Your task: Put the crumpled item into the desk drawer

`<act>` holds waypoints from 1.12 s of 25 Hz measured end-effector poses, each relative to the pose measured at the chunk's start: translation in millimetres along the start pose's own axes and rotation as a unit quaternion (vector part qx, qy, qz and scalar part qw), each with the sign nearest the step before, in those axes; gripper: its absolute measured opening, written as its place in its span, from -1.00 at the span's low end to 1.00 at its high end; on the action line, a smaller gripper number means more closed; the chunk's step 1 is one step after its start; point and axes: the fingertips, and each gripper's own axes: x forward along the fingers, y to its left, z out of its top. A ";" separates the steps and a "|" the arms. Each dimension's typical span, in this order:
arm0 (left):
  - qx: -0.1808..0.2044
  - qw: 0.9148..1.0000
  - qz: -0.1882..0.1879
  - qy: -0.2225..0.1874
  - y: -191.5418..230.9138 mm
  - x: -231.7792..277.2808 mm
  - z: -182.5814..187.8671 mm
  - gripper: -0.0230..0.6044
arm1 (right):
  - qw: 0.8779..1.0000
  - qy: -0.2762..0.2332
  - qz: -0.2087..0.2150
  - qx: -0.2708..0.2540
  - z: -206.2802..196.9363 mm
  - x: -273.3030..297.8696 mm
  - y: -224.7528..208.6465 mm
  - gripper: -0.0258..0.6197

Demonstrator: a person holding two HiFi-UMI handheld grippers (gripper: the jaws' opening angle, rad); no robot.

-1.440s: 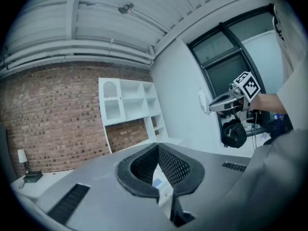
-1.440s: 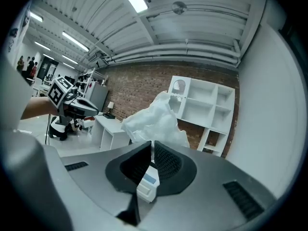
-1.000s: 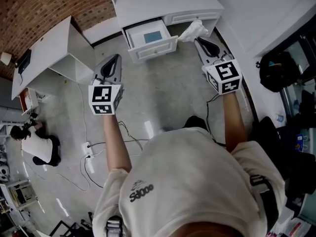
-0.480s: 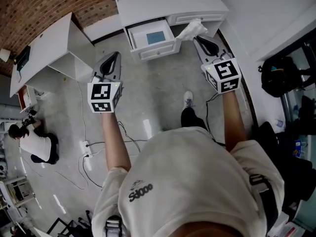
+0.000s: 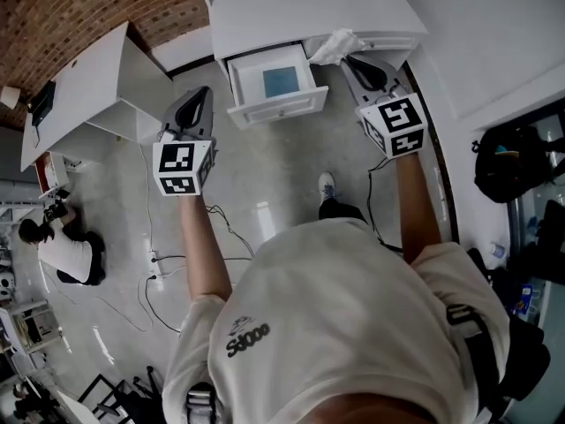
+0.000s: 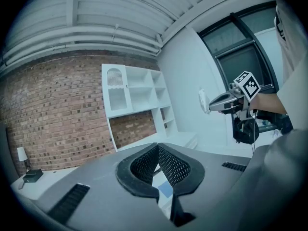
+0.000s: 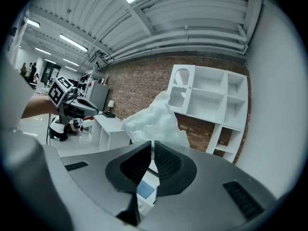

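Note:
In the head view the white desk (image 5: 291, 7) has one drawer (image 5: 278, 109) pulled open, with a blue flat thing (image 5: 284, 79) lying inside. My right gripper (image 5: 351, 60) is shut on the crumpled white item (image 5: 334, 46), held just right of the drawer, over the desk's front edge. The right gripper view shows that crumpled item (image 7: 156, 119) bulging above the closed jaws of the right gripper (image 7: 151, 146). My left gripper (image 5: 203, 97) hangs left of the drawer, over the floor. In its own view the left gripper (image 6: 158, 151) is shut with nothing in it.
A second white desk (image 5: 79, 87) stands at the left by the brick wall. A person (image 5: 62, 254) crouches on the floor at far left, near cables (image 5: 168, 272). A black bag (image 5: 516, 162) sits at the right. A white shelf unit (image 7: 207, 105) rises above the desk.
The person has stepped toward the desk, so the drawer sits closer under both grippers. The right gripper has carried the crumpled item up beside the drawer's right corner.

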 end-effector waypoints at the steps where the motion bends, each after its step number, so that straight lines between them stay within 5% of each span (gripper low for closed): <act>1: 0.001 1.000 0.004 0.003 1.3 13.4 3.2 -0.87 | 1.000 0.000 0.005 -0.001 -2.4 10.0 -13.0 -0.86; 17: 0.005 0.998 0.056 0.042 16.1 185.1 39.5 -0.87 | 0.997 -0.009 0.080 -0.003 -42.2 142.5 -159.3 -0.86; 28: -0.013 0.996 0.069 0.063 15.2 250.1 29.2 -0.87 | 0.992 0.014 0.128 -0.007 -82.0 202.1 -188.3 -0.86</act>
